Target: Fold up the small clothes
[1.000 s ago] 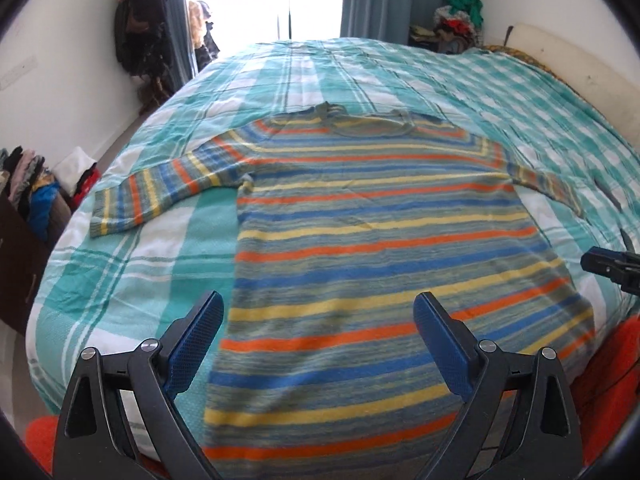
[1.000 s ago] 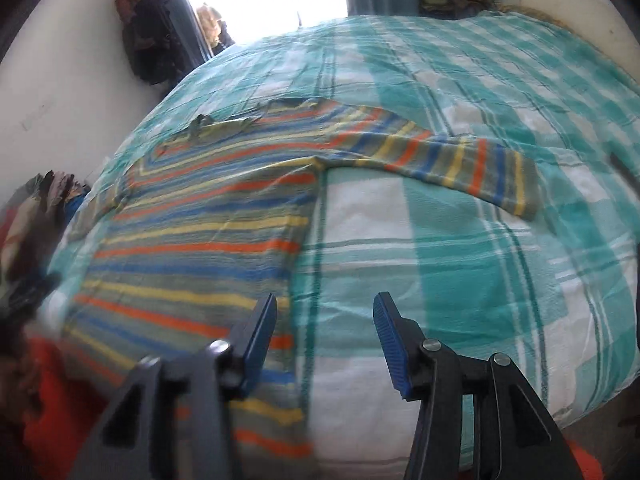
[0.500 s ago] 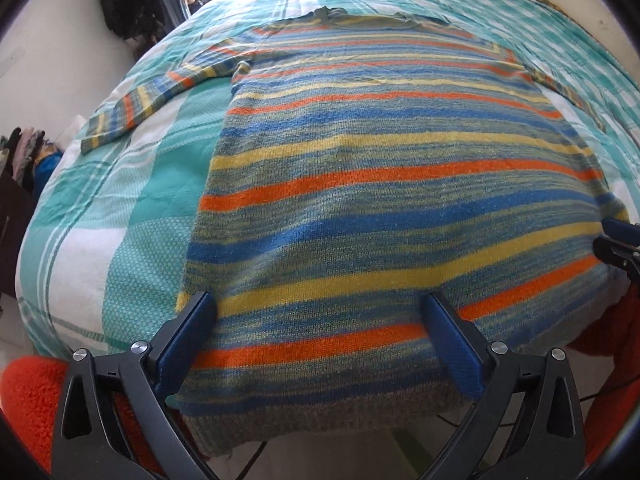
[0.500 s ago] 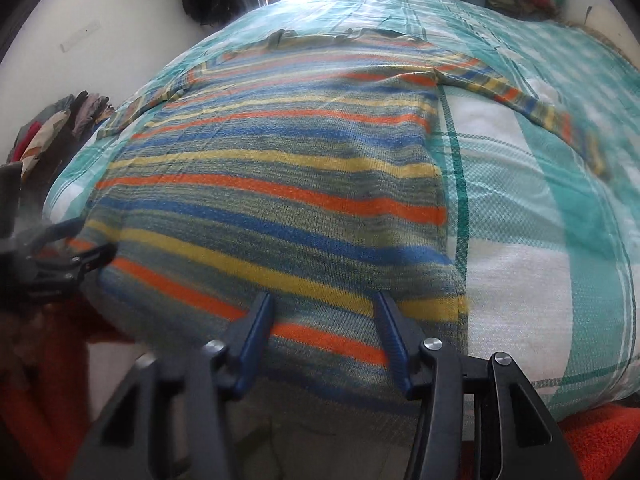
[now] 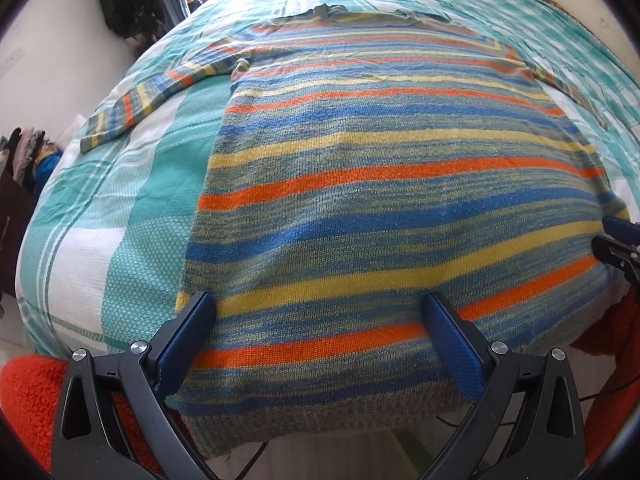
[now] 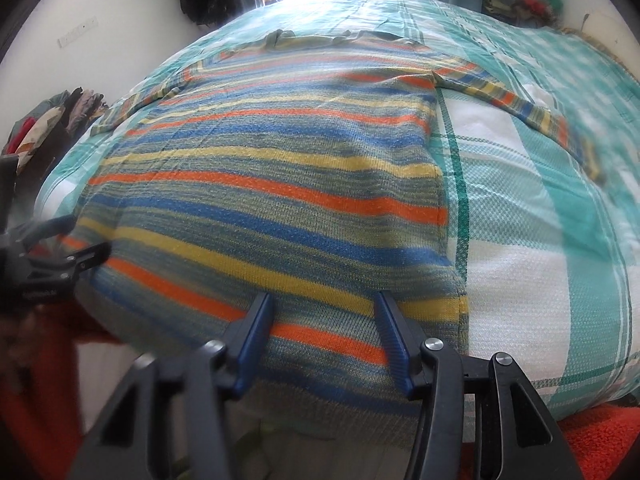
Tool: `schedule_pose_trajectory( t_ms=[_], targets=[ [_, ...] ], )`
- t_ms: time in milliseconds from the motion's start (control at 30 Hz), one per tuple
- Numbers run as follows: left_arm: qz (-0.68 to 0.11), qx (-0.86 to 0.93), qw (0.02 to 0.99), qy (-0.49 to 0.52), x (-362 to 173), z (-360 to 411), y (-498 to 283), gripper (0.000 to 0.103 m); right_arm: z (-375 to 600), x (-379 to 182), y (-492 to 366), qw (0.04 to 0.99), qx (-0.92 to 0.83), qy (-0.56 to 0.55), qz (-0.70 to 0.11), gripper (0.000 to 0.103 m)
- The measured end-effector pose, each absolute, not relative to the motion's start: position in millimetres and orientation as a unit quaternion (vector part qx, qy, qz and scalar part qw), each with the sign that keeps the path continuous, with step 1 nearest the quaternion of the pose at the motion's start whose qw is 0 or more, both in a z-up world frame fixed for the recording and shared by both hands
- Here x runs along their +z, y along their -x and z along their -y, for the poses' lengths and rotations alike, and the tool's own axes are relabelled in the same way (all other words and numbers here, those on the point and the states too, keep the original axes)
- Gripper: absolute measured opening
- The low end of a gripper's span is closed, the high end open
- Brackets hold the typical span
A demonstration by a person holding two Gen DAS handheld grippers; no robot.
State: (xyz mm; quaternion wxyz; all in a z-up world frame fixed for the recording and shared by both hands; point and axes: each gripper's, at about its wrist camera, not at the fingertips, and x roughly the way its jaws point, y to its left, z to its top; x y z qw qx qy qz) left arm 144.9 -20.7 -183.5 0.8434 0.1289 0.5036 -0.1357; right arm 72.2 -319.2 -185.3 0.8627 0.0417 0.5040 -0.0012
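A striped knit sweater in orange, blue, yellow and grey lies flat and face down on the bed, sleeves spread out, hem hanging over the near edge; it also fills the right wrist view. My left gripper is open wide, its fingers over the hem near the sweater's left corner. My right gripper is open, less wide, over the hem near the right corner. Neither holds any cloth. The right gripper shows at the left wrist view's right edge, the left gripper at the right wrist view's left edge.
The bed has a teal and white plaid cover. An orange rug lies on the floor below the bed edge. Clothes hang on the left wall, and a clothes pile lies left of the bed.
Both grippers have moved down and in toward the sweater's hem at the near bed edge; the sweater now fills both views. The jaws stay open.
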Motion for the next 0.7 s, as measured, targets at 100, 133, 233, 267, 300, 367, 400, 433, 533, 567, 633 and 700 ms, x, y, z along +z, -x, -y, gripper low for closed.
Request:
schedule_pose_trajectory(
  t_ms=[100, 133, 233, 267, 300, 367, 400, 433, 533, 567, 633, 700],
  targets=[
    [-0.505, -0.135, 0.842, -0.13, -183.8, 21.1, -145.4, 0.102, 318.2, -185.4, -72.0, 0.863, -0.002, -0.041, -0.504, 0.052],
    [-0.506, -0.135, 0.842, -0.13, -183.7, 21.3, -145.6, 0.102, 318.1, -185.4, -72.1, 0.863, -0.002, -0.041, -0.504, 0.052],
    [-0.507, -0.135, 0.841, -0.132, -184.0, 21.3, -145.4, 0.102, 318.0, -185.2, -72.0, 0.863, -0.002, -0.041, -0.503, 0.052],
    [-0.507, -0.135, 0.841, -0.132, -184.1, 21.4, -145.4, 0.102, 318.0, -185.3, -72.0, 0.863, -0.002, -0.041, -0.503, 0.052],
    [-0.507, -0.136, 0.841, -0.132, -184.2, 21.3, -145.6, 0.102, 317.9, -185.3, -72.0, 0.863, -0.002, -0.041, -0.503, 0.052],
    [-0.507, -0.135, 0.841, -0.132, -184.3, 21.5, -145.6, 0.102, 317.8, -185.3, -72.0, 0.863, -0.002, -0.041, -0.503, 0.052],
    [-0.507, -0.135, 0.841, -0.132, -184.2, 21.6, -145.7, 0.102, 317.7, -185.3, -72.0, 0.863, -0.002, -0.041, -0.503, 0.052],
    [-0.507, -0.135, 0.841, -0.132, -184.3, 21.6, -145.8, 0.102, 317.6, -185.3, -72.0, 0.863, -0.002, -0.041, -0.503, 0.052],
    [-0.507, -0.136, 0.841, -0.133, -184.4, 22.0, -145.9, 0.102, 317.1, -185.3, -72.1, 0.863, -0.002, -0.041, -0.503, 0.052],
    [-0.508, -0.136, 0.84, -0.133, -184.6, 22.0, -145.7, 0.102, 317.4, -185.3, -72.0, 0.863, -0.002, -0.041, -0.503, 0.052],
    [-0.508, -0.136, 0.84, -0.134, -185.0, 22.0, -145.2, 0.102, 317.2, -185.3, -72.1, 0.863, -0.002, -0.041, -0.503, 0.053],
    [-0.509, -0.136, 0.84, -0.134, -185.3, 21.9, -145.2, 0.102, 317.2, -185.4, -72.1, 0.863, -0.002, -0.04, -0.503, 0.053]
  ],
)
